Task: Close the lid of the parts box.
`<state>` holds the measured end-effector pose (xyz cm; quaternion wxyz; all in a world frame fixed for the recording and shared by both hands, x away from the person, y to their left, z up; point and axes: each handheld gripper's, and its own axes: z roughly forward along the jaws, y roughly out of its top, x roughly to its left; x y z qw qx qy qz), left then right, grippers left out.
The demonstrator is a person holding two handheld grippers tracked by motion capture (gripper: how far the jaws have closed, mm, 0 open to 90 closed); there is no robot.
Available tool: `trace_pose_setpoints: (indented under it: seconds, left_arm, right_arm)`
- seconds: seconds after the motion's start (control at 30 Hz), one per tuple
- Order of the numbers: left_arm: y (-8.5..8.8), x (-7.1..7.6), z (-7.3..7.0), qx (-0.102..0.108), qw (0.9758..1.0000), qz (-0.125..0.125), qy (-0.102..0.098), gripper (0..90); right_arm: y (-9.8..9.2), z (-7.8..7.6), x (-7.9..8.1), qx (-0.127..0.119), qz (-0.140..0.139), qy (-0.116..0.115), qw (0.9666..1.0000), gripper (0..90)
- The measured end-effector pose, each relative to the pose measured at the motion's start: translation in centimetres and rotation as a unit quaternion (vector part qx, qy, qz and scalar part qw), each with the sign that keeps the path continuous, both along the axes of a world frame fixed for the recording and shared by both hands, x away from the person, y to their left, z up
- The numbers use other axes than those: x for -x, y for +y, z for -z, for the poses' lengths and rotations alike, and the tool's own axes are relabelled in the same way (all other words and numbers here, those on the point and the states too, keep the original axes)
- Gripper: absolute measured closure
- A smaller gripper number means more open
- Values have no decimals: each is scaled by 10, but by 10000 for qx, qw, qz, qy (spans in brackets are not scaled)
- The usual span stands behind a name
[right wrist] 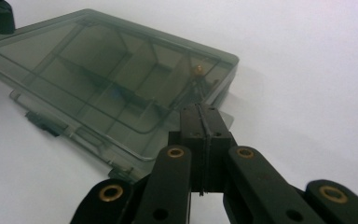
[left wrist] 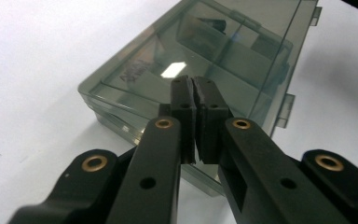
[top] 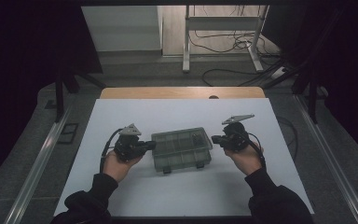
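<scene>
Between both closed grippers (top: pixel 150 145) (top: pixel 216 139), a smoky translucent plastic compartment box (top: pixel 182 148), seemingly latched.

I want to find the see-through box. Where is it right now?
In the high view the clear box lies shut in the middle of the white table, between the left gripper and the right gripper.

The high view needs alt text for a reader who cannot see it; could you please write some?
A closed, smoky clear plastic box with inner dividers lies on a white table, its latches toward the person. The shut left gripper and shut right gripper flank its short ends.
</scene>
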<state>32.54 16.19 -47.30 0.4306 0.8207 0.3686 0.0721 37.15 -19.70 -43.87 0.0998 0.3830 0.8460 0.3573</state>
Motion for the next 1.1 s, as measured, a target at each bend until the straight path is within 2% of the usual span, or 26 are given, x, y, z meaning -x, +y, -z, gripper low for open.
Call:
trace_pose_setpoints:
  seconds: [0.13,0.4,0.6,0.9,1.1]
  left_arm:
    - [-3,8,3,22,10000,-81,-4,872]
    - [-8,19,11,-89,9999,-137,23,873]
    - [-10,22,15,-141,9998,-145,81,873]
    - [-17,26,23,-327,9993,-113,154,873]
    - [-19,32,24,-403,9991,-75,147,878]
  right_arm:
    - [2,1,5,7,-97,15,10000,893]
    - [5,9,11,115,-211,94,9997,893]
    - [8,15,14,216,-303,153,9992,893]
    - [12,26,15,417,-384,279,9980,893]
    - [15,30,17,537,-348,340,9974,894]
